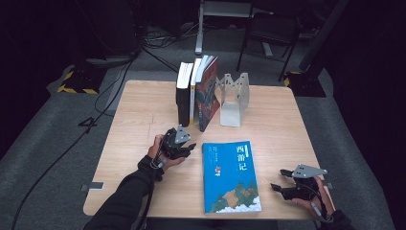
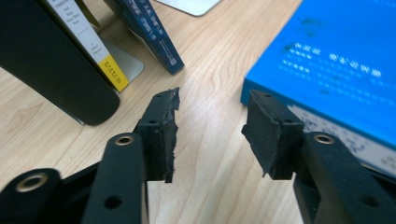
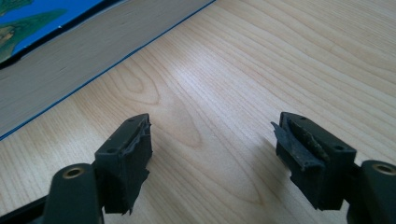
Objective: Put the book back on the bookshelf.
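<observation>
A blue book (image 1: 231, 176) lies flat on the wooden table (image 1: 139, 115), cover up, near the front edge. My left gripper (image 1: 191, 147) rests just left of the book's top left corner. Its jaws stand open over bare wood in the left gripper view (image 2: 212, 116), with the blue book (image 2: 336, 60) just beyond the right jaw. My right gripper (image 1: 278, 179) sits low at the book's right side, a short gap away. It is open with nothing between its jaws (image 3: 212, 135), and the book's page edge (image 3: 70, 60) shows at the upper left.
Three upright books (image 1: 196, 91) stand at the table's back middle: a black one (image 2: 46, 60), a white one, and a leaning dark blue one (image 2: 149, 32). A grey metal bookend (image 1: 233, 98) stands to their right. Chairs and cables sit on the floor beyond.
</observation>
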